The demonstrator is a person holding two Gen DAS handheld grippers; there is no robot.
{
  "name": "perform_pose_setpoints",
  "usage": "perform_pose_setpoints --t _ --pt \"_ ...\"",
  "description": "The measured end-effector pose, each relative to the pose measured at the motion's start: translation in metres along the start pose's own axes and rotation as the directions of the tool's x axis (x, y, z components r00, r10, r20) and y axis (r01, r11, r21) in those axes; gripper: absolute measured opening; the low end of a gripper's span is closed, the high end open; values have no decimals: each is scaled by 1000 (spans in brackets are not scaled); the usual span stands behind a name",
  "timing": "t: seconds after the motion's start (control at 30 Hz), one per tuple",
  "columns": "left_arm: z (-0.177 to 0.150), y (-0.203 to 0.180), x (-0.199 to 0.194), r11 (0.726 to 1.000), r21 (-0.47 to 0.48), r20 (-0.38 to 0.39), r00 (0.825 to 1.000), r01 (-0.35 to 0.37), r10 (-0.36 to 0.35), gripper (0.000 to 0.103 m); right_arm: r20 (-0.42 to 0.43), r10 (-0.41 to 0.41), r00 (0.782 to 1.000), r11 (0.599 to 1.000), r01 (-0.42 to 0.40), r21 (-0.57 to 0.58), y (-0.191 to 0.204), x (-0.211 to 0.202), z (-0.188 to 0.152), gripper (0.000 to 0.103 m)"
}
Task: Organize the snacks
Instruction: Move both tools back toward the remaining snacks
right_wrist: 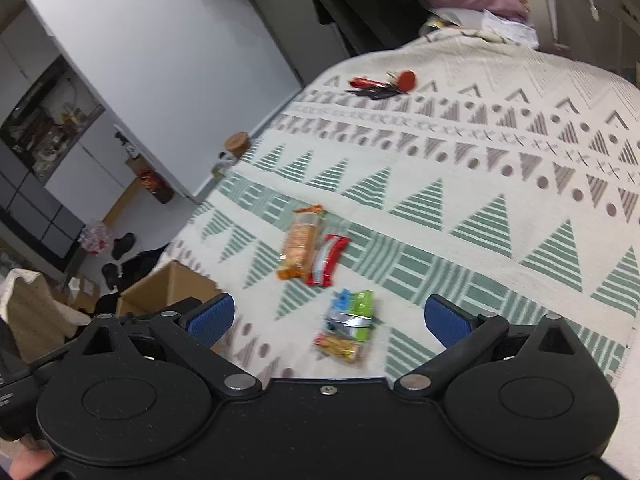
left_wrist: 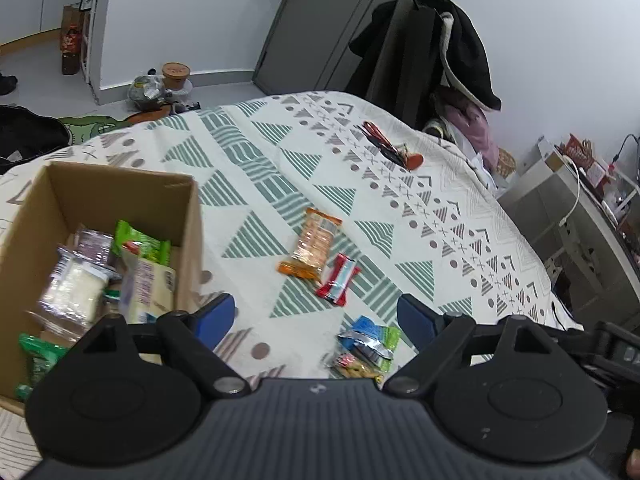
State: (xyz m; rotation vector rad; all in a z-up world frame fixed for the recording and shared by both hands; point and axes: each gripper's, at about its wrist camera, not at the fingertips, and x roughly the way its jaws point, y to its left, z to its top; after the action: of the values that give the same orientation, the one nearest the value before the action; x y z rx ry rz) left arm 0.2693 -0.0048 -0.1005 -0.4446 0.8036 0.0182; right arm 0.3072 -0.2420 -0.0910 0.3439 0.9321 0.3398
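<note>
Jaws wide and empty on both the left gripper (left_wrist: pixel 316 320) and right gripper (right_wrist: pixel 330 318) — next, probably, closing on the crinkled blue-green foil snack packet (right_wrist: pixel 350 318), then carrying it to the open brown cardboard box (left_wrist: pixel 120 188).

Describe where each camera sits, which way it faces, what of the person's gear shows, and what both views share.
Left wrist: on the left tool, facing across the bed; cardboard box on its left; open blue fingers show.
Right wrist: on the right tool, facing across the bed; open fingers show.
Shared: orange cracker pack, red bar, blue-green packet.
</note>
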Motion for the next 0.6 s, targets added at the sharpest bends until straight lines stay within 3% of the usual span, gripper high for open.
perform_pose_setpoints --t 0.13,0.4,0.47,0.6 --pt "-6 -10 13 1000 -15 -26 1000 6 -6 85 -20 -14 1000 999 15 32 -14 14 -1 100" --pt "-18 -25 44 999 -46 -83 997 -11 7 62 -75 -8 997 997 14 78 -31 37 -4 99" --pt "-21 -26 54 998 -54 -105 994 -21 15 52 -86 -10 996 996 17 87 -33 44 -4 99" --pt "-30 -27 72 997 -60 -136 990 -47 39 44 -106 -5 994 990 19 137 -43 56 -4 99"
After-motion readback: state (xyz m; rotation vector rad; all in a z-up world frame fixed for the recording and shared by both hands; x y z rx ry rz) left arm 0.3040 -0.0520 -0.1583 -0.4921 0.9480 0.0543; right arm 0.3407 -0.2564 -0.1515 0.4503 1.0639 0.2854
